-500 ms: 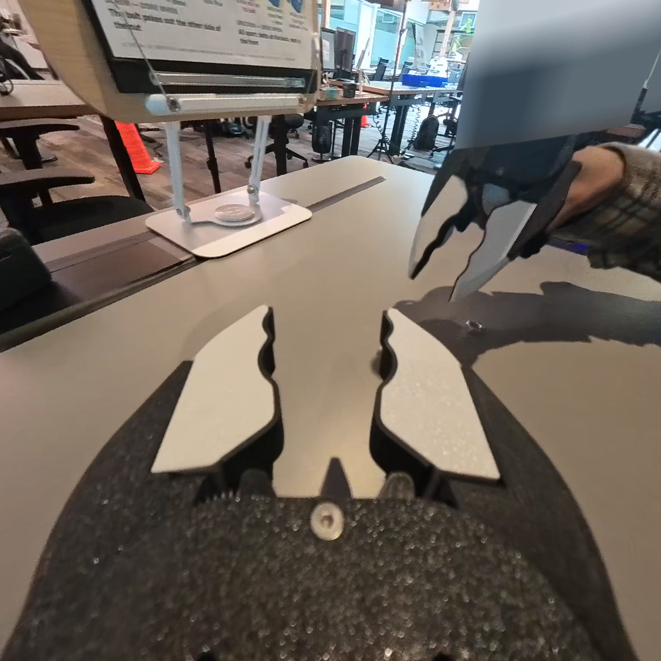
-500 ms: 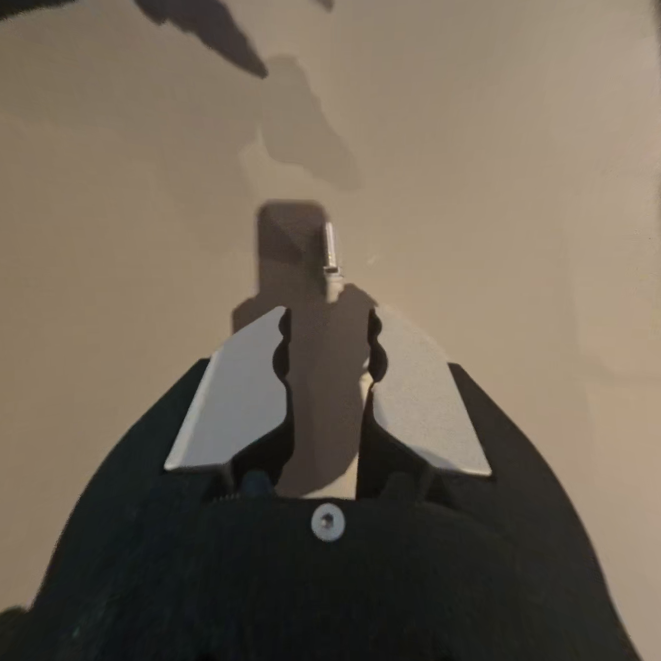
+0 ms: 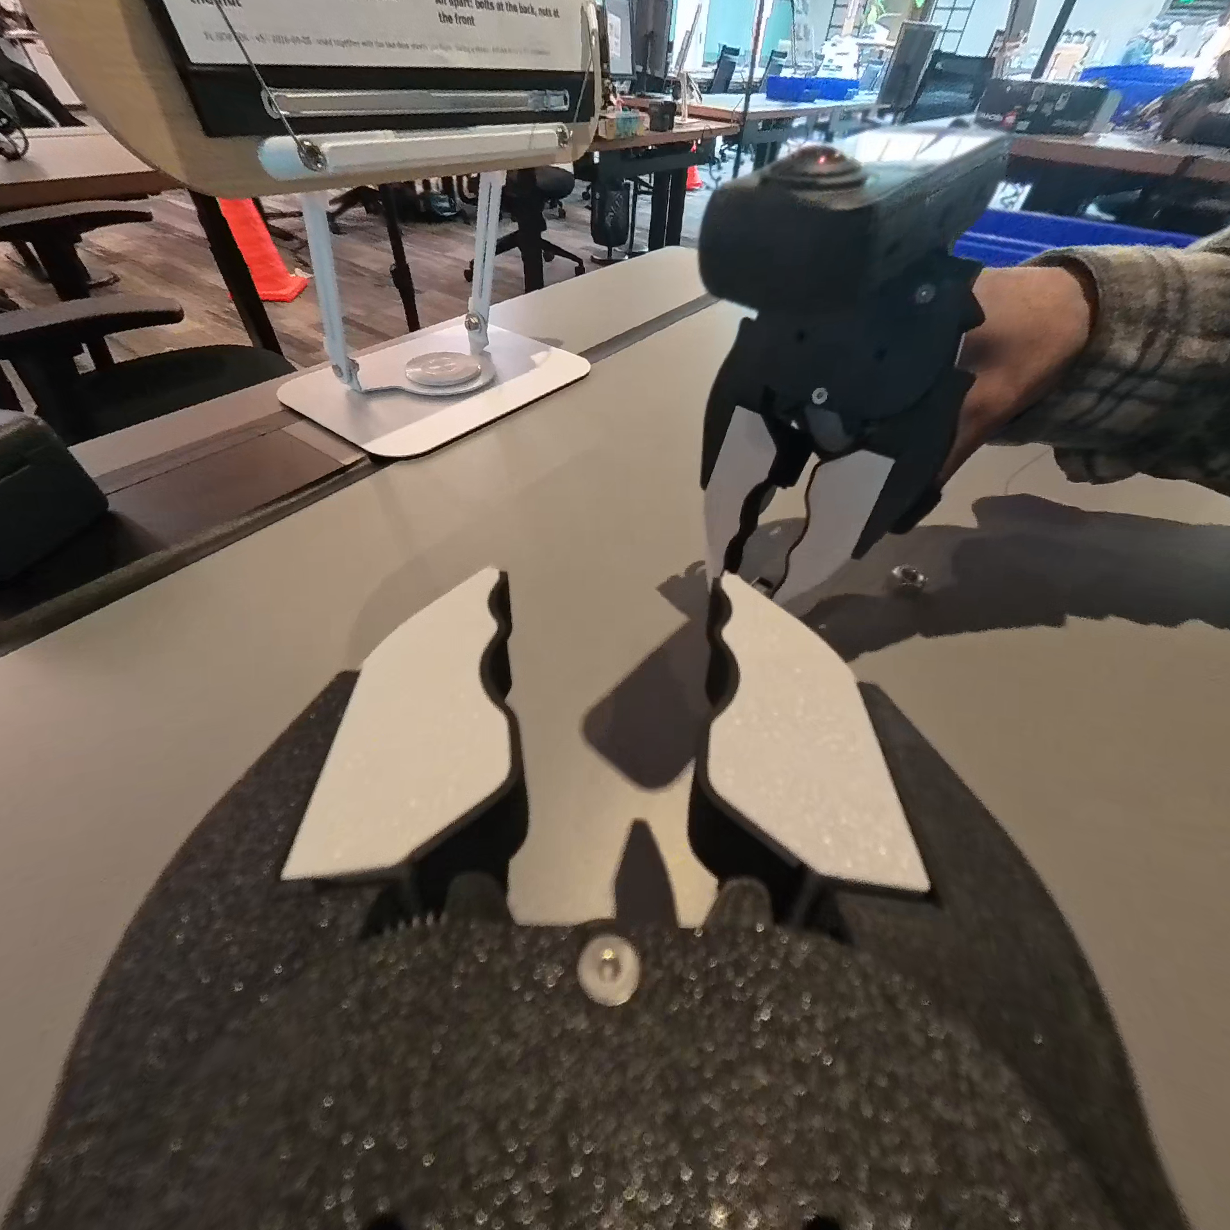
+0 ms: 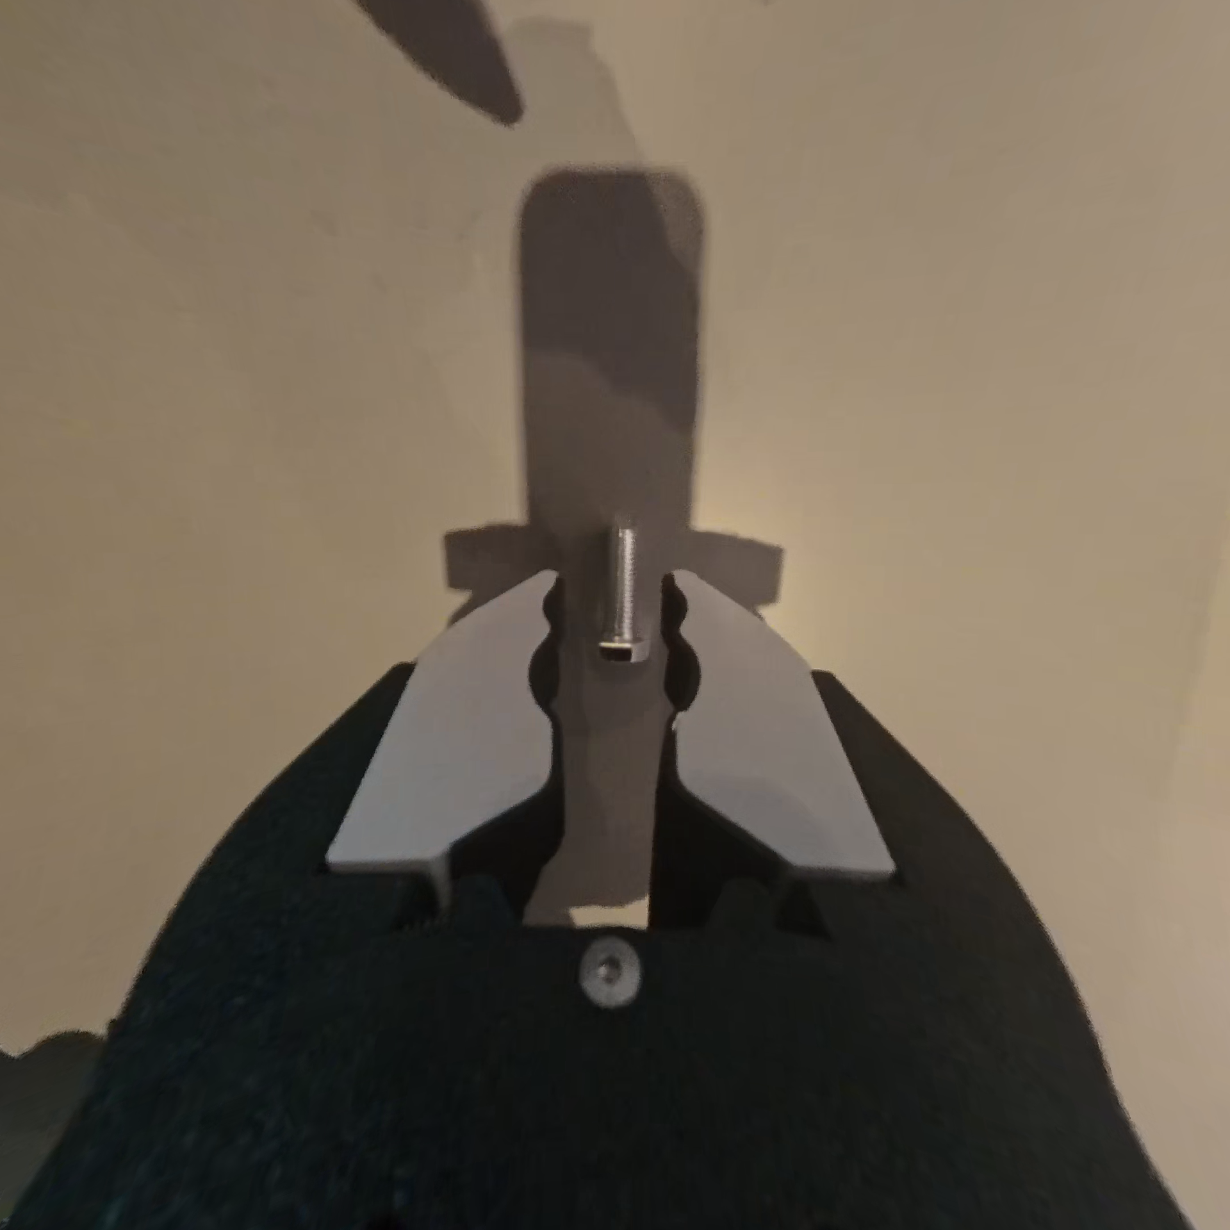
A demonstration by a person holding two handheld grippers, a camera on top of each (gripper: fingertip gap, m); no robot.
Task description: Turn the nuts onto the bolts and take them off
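A small silver bolt [image 4: 620, 594] lies flat on the grey table [image 4: 932, 333], its head toward the camera. My right gripper [image 4: 611, 582] is open, pointed down at the table, with the bolt lying between its fingertips and untouched. In the left wrist view the right gripper [image 3: 755, 576] stands tips-down just past my left gripper's right finger, which hides the bolt. A silver nut [image 3: 908, 578] lies on the table to its right. My left gripper [image 3: 611, 586] is open and empty, low over the table [image 3: 200, 699].
A white stand base [image 3: 436, 393] carrying a board with a printed sheet [image 3: 373, 66] sits at the table's far left edge. A person's hand and plaid sleeve [image 3: 1131, 373] hold the right gripper. Chairs, desks and an orange cone [image 3: 256, 249] lie beyond the table. The gap from one gripper's tips to the other's is roughly 12 centimetres.
The right gripper has come down and forward, so the bolt now lies between its fingertips. In the left wrist view it sits lower and closer to my left gripper.
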